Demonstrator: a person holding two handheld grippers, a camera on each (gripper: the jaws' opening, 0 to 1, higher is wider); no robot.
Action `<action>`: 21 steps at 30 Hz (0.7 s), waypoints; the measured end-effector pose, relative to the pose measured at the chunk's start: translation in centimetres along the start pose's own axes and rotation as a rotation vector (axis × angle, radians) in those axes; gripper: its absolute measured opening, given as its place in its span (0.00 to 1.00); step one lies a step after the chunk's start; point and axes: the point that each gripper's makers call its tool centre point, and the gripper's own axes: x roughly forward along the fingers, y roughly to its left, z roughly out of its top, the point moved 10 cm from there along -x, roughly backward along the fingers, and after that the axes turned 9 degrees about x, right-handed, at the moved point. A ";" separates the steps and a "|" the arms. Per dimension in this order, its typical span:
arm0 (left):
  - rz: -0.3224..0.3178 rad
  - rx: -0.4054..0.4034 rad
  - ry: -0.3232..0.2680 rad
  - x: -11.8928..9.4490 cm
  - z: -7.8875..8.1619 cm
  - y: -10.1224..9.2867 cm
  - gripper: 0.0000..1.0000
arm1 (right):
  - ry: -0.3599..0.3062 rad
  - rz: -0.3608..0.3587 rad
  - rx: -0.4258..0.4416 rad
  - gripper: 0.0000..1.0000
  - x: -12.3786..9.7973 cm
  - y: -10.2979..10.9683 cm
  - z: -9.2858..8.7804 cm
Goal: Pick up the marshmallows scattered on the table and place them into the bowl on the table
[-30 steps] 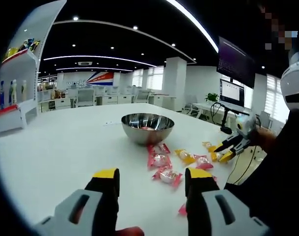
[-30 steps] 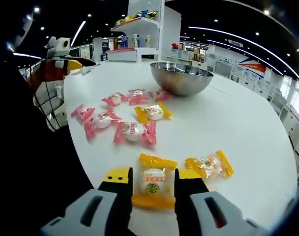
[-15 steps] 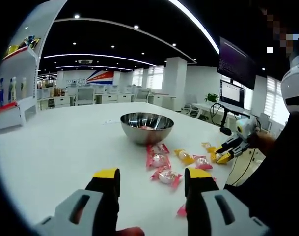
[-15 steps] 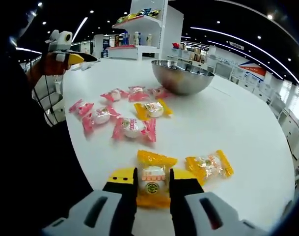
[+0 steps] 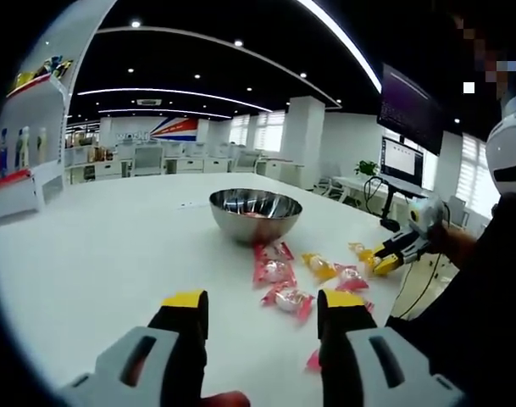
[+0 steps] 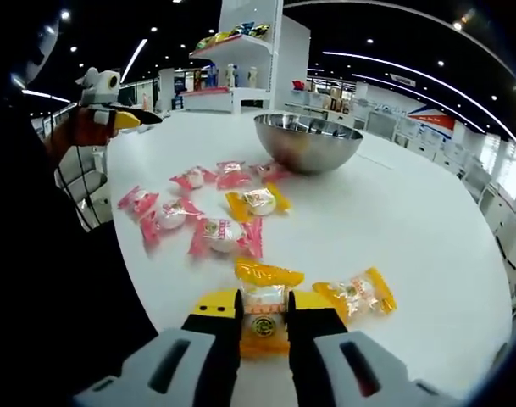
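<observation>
- The right tool (image 6: 264, 315) pinches a yellow marshmallow packet (image 6: 263, 303) between its jaws, just over the white table (image 6: 410, 220).
- The left tool (image 5: 259, 307) hangs spread apart; a pink packet (image 5: 289, 300) lies just beyond its tips.
- More packets lie scattered farther out.
- The steel bowl (image 6: 307, 142) stands beyond them.

White table (image 6: 410, 220): steel bowl (image 6: 308, 142), scattered wrapped marshmallows (image 6: 219, 236).
</observation>
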 end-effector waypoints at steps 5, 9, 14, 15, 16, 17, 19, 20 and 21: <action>-0.009 -0.006 0.000 0.2 -0.2 0.0 0.52 | -0.040 -0.001 0.013 0.22 0.5 -1.0 0.9; -0.018 -0.011 0.001 0.4 -0.3 -0.2 0.52 | -0.065 0.005 0.007 0.22 0.9 -1.6 2.2; -0.022 -0.012 0.001 0.5 -0.4 -0.3 0.52 | -0.088 0.021 -0.030 0.22 1.1 -2.0 3.9; -0.020 -0.013 0.005 0.6 -0.4 -0.3 0.52 | -0.092 0.021 -0.037 0.22 1.2 -2.1 4.3; -0.019 -0.013 0.009 0.6 -0.5 -0.4 0.52 | -0.099 0.022 -0.046 0.22 1.3 -2.3 4.7; -0.019 -0.012 0.011 0.6 -0.5 -0.4 0.52 | -0.101 0.022 -0.050 0.22 1.3 -2.4 5.0; -0.021 -0.012 0.007 0.6 -0.5 -0.5 0.52 | -0.111 0.021 -0.064 0.22 1.4 -2.6 5.9; -0.021 -0.012 0.005 0.6 -0.4 -0.5 0.52 | -0.119 0.023 -0.071 0.22 1.4 -2.8 6.4; -0.021 -0.012 0.003 0.6 -0.4 -0.5 0.52 | -0.127 0.027 -0.076 0.22 1.5 -3.0 7.0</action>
